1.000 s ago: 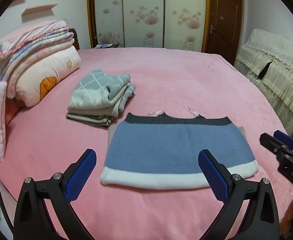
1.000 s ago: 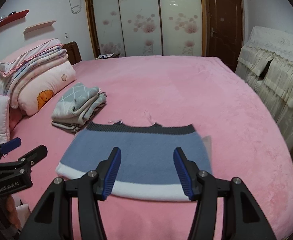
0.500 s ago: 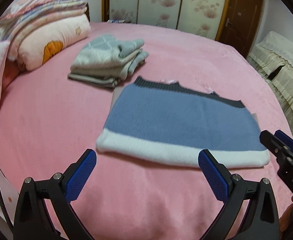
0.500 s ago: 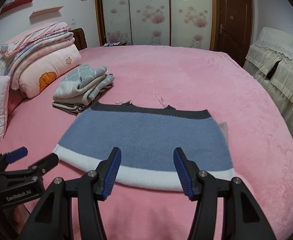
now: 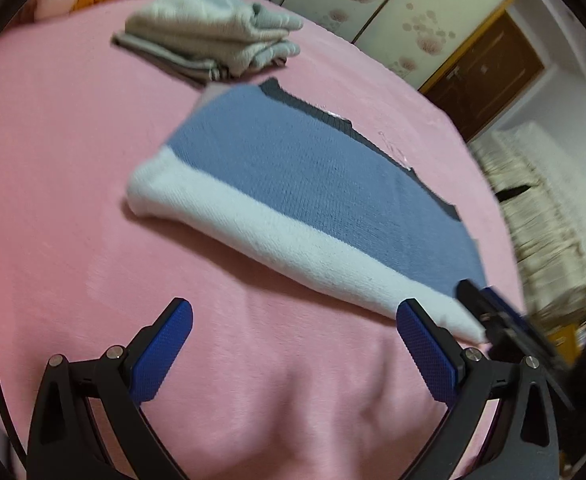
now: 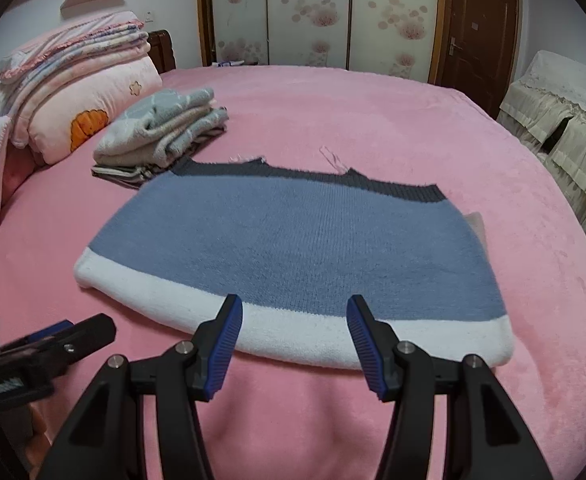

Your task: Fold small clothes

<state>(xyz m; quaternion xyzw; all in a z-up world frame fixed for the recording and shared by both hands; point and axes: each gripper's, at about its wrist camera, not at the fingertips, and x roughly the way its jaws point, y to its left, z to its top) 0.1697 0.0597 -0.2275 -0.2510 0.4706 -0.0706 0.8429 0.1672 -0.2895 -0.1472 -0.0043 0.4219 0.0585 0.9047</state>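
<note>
A small knitted garment [image 6: 293, 248], blue with a white hem band and a dark grey top band, lies flat on the pink bed [image 6: 373, 112]. It also shows in the left wrist view [image 5: 301, 184], blurred and tilted. My right gripper [image 6: 293, 320] is open and empty, its tips just over the white hem near the middle. My left gripper [image 5: 293, 320] is wide open and empty, low over the blanket in front of the hem's left part. The right gripper shows in the left wrist view [image 5: 505, 320] at the hem's right end.
A stack of folded grey and white clothes [image 6: 161, 132] lies beyond the garment's left corner. Pillows and folded quilts [image 6: 73, 92] are piled at the left. A lace-covered sofa [image 6: 565, 120] stands right of the bed. Wardrobe doors [image 6: 313, 12] are behind.
Both grippers have come lower and closer to the garment's white hem. The left wrist view has tilted and swung left and is blurred by motion. Both stay open.
</note>
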